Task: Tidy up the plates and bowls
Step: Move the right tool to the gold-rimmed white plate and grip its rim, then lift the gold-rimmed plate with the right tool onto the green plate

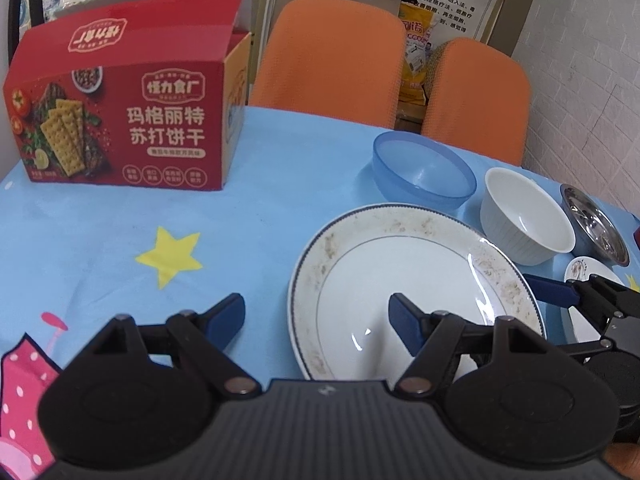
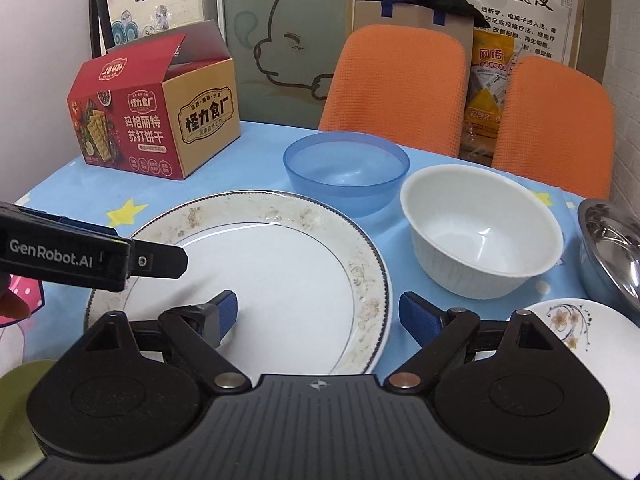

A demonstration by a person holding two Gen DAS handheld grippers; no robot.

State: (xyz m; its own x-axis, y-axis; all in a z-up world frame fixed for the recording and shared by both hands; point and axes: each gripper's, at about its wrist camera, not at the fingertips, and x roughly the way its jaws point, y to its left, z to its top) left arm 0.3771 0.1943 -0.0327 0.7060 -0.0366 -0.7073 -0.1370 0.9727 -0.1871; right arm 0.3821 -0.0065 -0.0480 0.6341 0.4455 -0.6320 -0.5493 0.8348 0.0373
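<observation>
The large plate point(image 2: 256, 276) lies flat at the centre of the right-wrist frame, its rim stained, on the blue surface point(image 1: 100, 240). Behind it stand the blue bowl point(image 2: 346, 168) and the white bowl point(image 2: 480, 236); a steel bowl point(image 2: 612, 248) and a small flowered plate point(image 2: 576, 328) sit at the right edge. Your right gripper point(image 2: 318, 314) has its jaws spread, straddling the plate's right rim, nothing pinched. Your left gripper point(image 1: 316, 320) is likewise spread across the left rim, empty. I judge the risk is a flat plate slipping: close on the rim too shallowly and it may tip or slide into the white bowl just beside it. The cracker box point(image 1: 120, 120) at upper left is well clear
</observation>
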